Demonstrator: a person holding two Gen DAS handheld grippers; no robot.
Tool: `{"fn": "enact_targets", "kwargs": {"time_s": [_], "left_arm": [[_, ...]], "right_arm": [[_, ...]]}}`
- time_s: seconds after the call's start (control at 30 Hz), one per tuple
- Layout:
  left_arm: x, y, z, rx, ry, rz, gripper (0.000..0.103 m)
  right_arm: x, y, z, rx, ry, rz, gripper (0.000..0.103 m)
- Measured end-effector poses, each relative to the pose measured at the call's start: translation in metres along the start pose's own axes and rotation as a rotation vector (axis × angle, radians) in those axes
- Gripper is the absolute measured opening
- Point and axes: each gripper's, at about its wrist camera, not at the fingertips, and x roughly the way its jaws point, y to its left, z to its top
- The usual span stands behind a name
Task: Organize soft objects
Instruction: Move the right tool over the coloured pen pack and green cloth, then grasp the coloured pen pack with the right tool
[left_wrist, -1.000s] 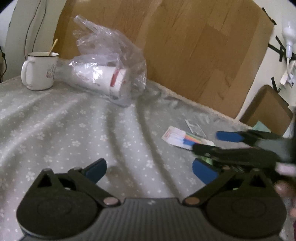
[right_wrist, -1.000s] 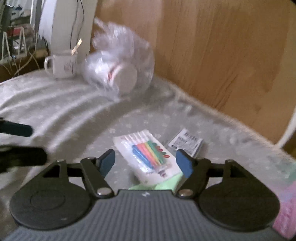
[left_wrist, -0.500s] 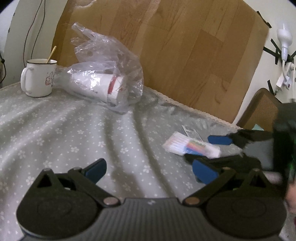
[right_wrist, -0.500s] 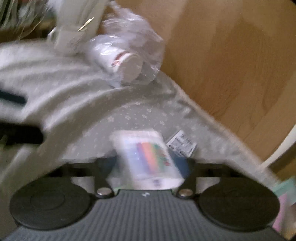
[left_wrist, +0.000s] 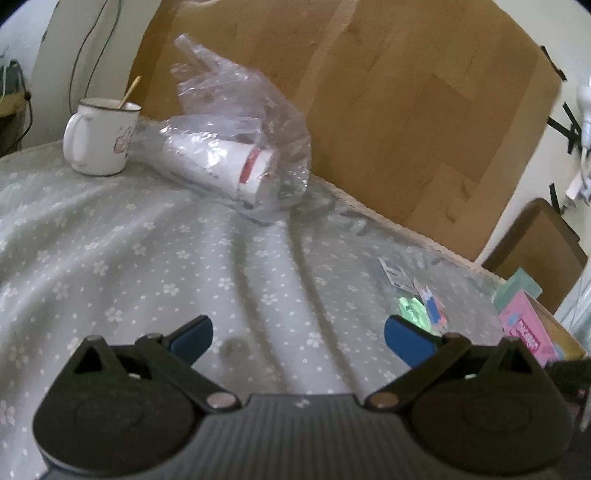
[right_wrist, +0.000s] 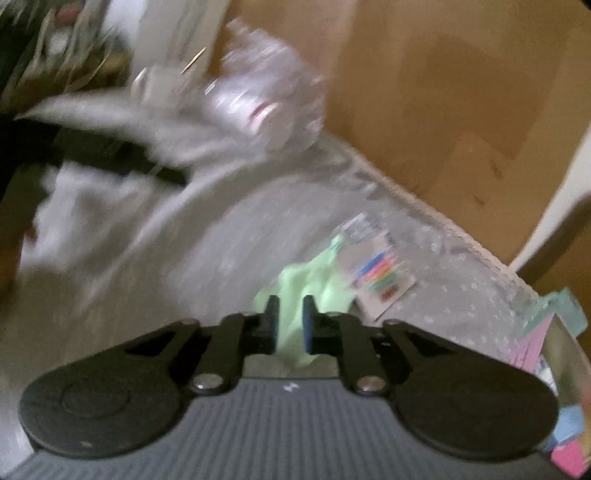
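Our right gripper has its jaws nearly together and just easing apart, with a fold of the pale green cloth pinched between the blue pads; the rest of the cloth trails ahead of the jaws onto the flowered tablecloth, touching a packet of coloured pens just ahead and to the right. Our left gripper stands wide open with nothing between its jaws, only tablecloth ahead of them.

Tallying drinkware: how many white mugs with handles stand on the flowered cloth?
1: the white enamel mug at the cloth's far left, beside the clear plastic bag. Others may be hidden.
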Motion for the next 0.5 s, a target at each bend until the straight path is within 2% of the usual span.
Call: {"fn": "enact_targets", "kwargs": {"time_s": [0.07,0.1,0.13,0.2,0.3,0.4,0.5], "left_arm": [[0.0,0.002,0.0,-0.009,-0.002,-0.006,0.103],[0.0,0.003,0.0,-0.01,-0.003,-0.009,0.103],[0.0,0.003,0.0,-0.009,-0.005,-0.012,0.103],[0.0,0.002,0.0,-0.002,-0.011,-0.016,0.103],[-0.001,-0.003,-0.001,0.018,-0.018,-0.02,0.103],[-0.001,-0.006,-0.002,0.033,-0.024,-0.024,0.103],[-0.001,-0.005,-0.002,0.029,-0.024,-0.028,0.103]], "right_arm": [[0.01,-0.01,0.011,0.06,-0.022,-0.019,0.041],[0.017,-0.013,0.016,0.083,-0.027,-0.027,0.054],[0.026,-0.016,0.019,0.101,-0.025,-0.037,0.064],[0.044,-0.021,0.023,0.16,0.002,-0.073,0.071],[0.077,-0.045,0.024,0.337,0.062,-0.094,0.073],[0.095,-0.068,0.018,0.546,0.084,-0.103,0.077],[0.105,-0.077,0.01,0.663,0.087,-0.108,0.077]]}}
